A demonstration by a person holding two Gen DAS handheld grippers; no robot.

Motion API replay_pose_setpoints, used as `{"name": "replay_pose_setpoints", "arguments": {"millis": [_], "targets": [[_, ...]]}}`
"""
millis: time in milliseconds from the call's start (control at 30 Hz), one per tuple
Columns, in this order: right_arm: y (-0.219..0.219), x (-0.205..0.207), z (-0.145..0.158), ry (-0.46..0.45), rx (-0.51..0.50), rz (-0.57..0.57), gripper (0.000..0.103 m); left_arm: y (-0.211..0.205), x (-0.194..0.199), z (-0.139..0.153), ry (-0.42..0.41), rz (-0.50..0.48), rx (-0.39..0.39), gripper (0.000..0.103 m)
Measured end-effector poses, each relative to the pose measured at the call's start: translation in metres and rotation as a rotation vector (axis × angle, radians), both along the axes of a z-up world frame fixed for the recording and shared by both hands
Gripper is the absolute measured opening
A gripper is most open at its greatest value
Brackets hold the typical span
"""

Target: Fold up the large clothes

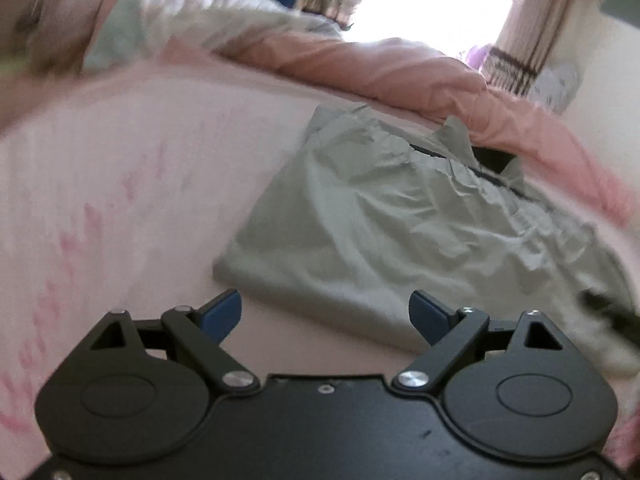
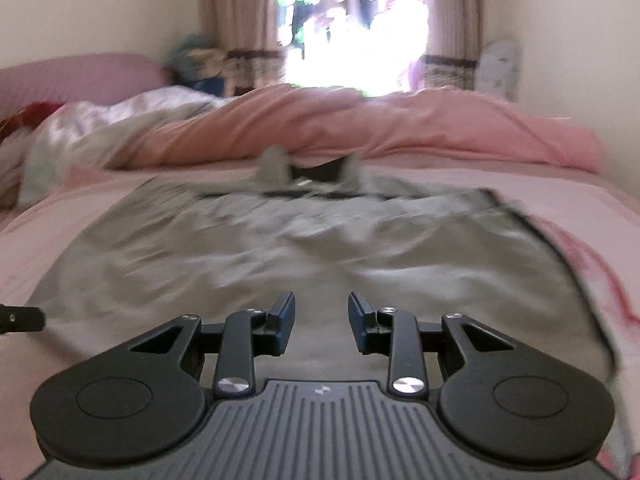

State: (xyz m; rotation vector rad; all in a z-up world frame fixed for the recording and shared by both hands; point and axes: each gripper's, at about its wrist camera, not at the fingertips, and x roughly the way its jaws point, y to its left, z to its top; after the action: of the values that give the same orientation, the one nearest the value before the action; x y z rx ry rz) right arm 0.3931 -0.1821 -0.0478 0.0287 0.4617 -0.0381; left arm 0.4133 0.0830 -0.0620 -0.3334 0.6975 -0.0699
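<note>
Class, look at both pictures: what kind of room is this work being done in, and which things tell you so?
Most likely a bedroom. A grey garment lies spread on a bed with a pink sheet, a bunched pink quilt sits behind it, and curtains frame a bright window.

Both wrist views sit low, blurred, perhaps windowward; both share grey garment (image 1: 400,216).
</note>
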Motion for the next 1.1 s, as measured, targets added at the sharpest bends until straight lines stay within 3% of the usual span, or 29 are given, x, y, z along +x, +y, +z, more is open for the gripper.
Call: {"name": "replay_pose_setpoints", "arguments": {"millis": [167,300,633,1000,1100], "targets": [[0.017,0.009,-0.022,0.027,-0.019,-0.021,0.036,0.019,-0.003,-0.019,0.026,0.036,-0.213,0.090],[0.025,0.010,-0.028,0.036,-0.083,-0.017,0.036,0.026,-0.003,-0.023,-0.006,0.063,-0.305,0.090],[0.023,0.009,-0.028,0.033,-0.064,-0.012,0.036,0.041,0.026,-0.033,-0.060,0.161,-0.520,0.093],[0.022,0.008,-0.028,0.027,-0.062,-0.010,0.036,0.045,0.081,-0.028,-0.080,0.136,-0.488,0.092],[0.021,0.008,-0.028,0.024,-0.059,-0.007,0.036,0.042,0.087,-0.027,-0.078,0.128,-0.458,0.087]]}}
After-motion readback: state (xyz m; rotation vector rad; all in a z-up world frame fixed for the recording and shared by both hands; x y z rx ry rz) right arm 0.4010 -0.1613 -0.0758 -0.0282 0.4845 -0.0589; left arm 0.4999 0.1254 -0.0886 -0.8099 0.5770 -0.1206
